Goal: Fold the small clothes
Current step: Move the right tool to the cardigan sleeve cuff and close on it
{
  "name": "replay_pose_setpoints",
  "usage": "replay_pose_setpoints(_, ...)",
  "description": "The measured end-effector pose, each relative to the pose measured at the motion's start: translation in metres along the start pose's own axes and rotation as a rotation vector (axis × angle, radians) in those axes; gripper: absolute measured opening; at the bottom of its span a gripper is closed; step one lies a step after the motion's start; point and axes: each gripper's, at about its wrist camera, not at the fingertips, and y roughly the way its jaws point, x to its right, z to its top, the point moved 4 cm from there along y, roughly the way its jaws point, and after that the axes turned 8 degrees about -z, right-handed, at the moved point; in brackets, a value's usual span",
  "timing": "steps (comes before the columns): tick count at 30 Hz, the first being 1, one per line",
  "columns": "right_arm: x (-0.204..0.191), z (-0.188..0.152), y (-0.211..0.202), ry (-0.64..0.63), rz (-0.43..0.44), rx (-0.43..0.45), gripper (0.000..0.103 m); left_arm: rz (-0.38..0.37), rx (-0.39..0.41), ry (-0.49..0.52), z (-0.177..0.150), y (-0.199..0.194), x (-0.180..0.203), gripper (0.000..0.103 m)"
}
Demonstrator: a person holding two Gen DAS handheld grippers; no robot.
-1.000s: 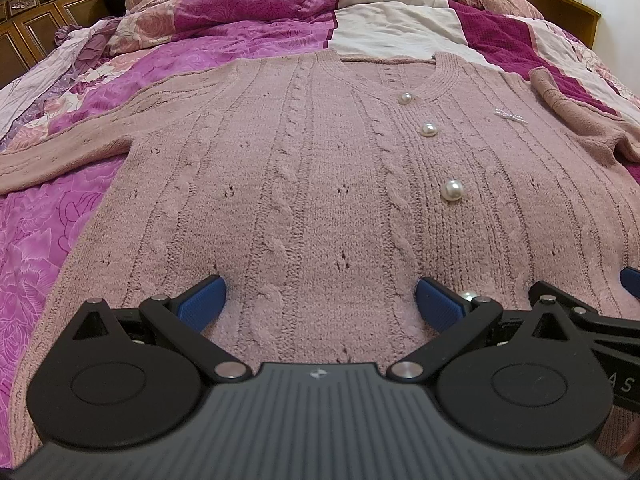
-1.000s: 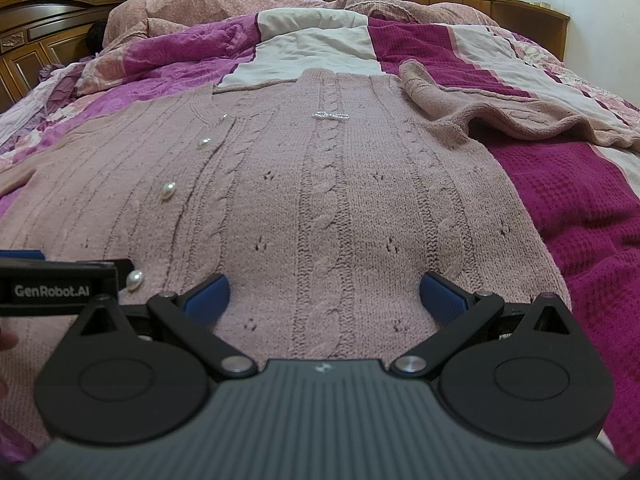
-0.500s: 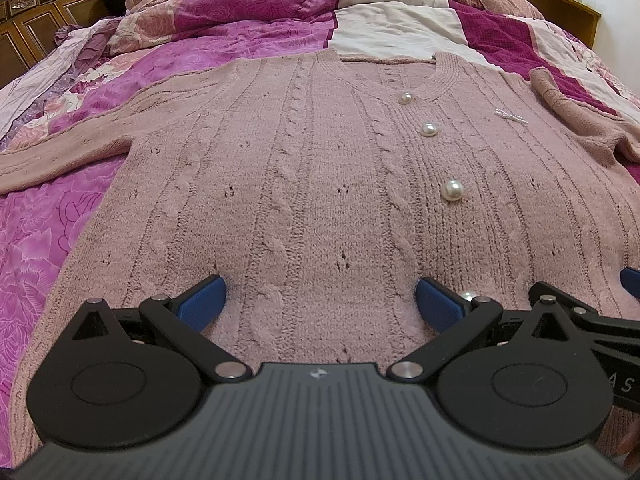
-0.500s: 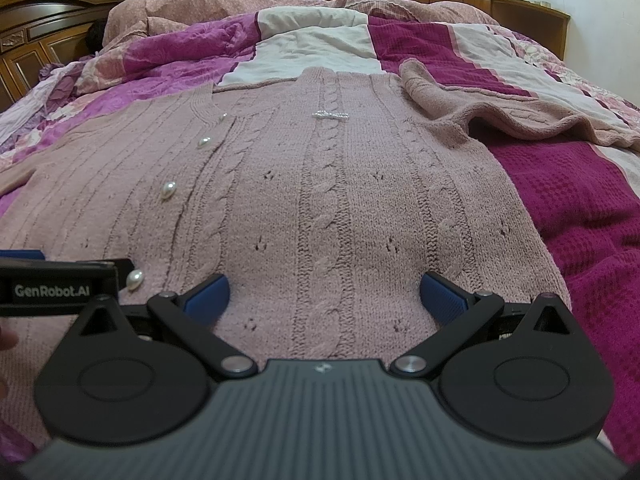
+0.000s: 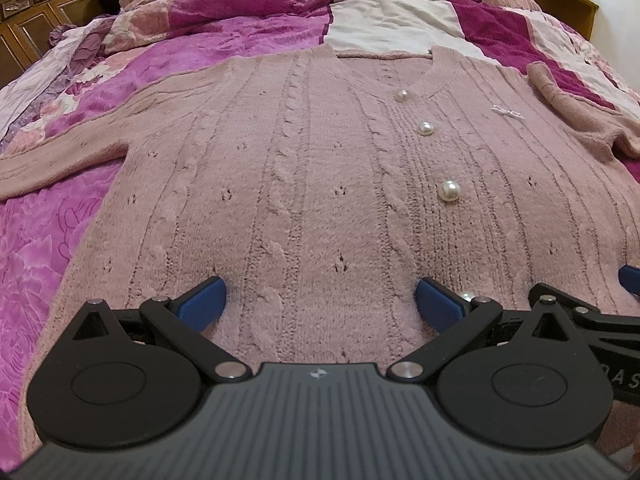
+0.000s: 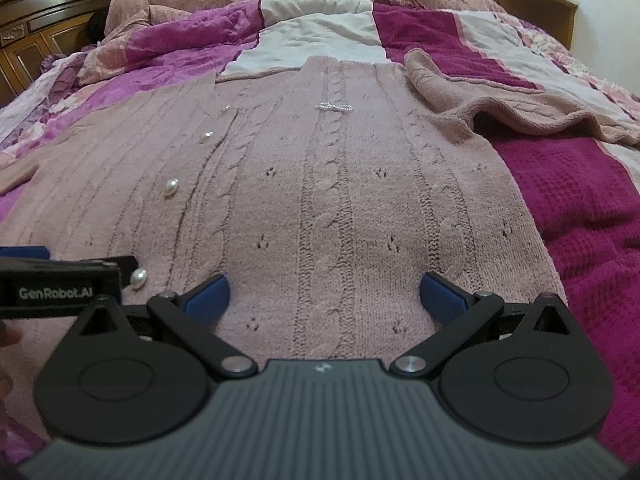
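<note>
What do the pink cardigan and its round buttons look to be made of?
The cardigan looks like soft, slightly fuzzy knit yarn, with raised cable ribs and small eyelet holes. The buttons look like glossy faux pearl, white and round with a highlight; the real material cannot be told.

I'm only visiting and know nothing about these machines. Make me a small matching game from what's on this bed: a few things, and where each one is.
Things:
1. cardigan
2. pearl buttons
3. left gripper
4. right sleeve

Places or states:
a. in a row down the front
b. crumpled on the blanket
c. spread flat on the bed
d. open over the hem

Pairs: 1-c, 2-a, 3-d, 4-b
</note>
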Motion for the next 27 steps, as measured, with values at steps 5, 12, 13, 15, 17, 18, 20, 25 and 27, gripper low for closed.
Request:
replay_pose_setpoints(5,0.014,0.011,-0.009,0.069,0.068,-0.029,0.103,-0.038,-0.038,-0.025,0.008,-0.005,-0.004,0.103)
replay_pose_setpoints(12,0.043,0.040,-0.024,0.123,0.119,0.016,0.103,-0.055,-0.035,-0.038,0.031,-0.017,-0.005,0.103)
replay_pose_setpoints(13,0.048,0.044,-0.025,0.135,0.123,0.020,0.103,-0.058,-0.031,-0.039,0.034,-0.019,-0.004,0.103)
replay_pose_setpoints(15,0.061,0.053,-0.022,0.160,0.120,0.026,0.103,-0.067,-0.027,-0.042,0.042,-0.023,-0.002,0.103)
replay_pose_setpoints(17,0.074,0.060,-0.019,0.179,0.103,0.035,0.103,-0.073,-0.026,-0.048,0.047,-0.024,-0.001,0.103)
replay_pose_setpoints(18,0.081,0.064,-0.016,0.189,0.092,0.038,0.103,-0.073,-0.026,-0.051,0.049,-0.025,-0.001,0.103)
replay_pose_setpoints(20,0.094,0.070,-0.012,0.212,0.082,0.042,0.103,-0.067,-0.028,-0.056,0.051,-0.024,0.000,0.103)
replay_pose_setpoints(25,0.134,0.083,0.005,0.290,0.030,0.043,0.103,-0.053,-0.047,-0.068,0.051,-0.018,0.000,0.103)
replay_pose_setpoints(27,0.148,0.087,0.013,0.321,0.011,0.037,0.103,-0.050,-0.054,-0.076,0.051,-0.015,0.000,0.103)
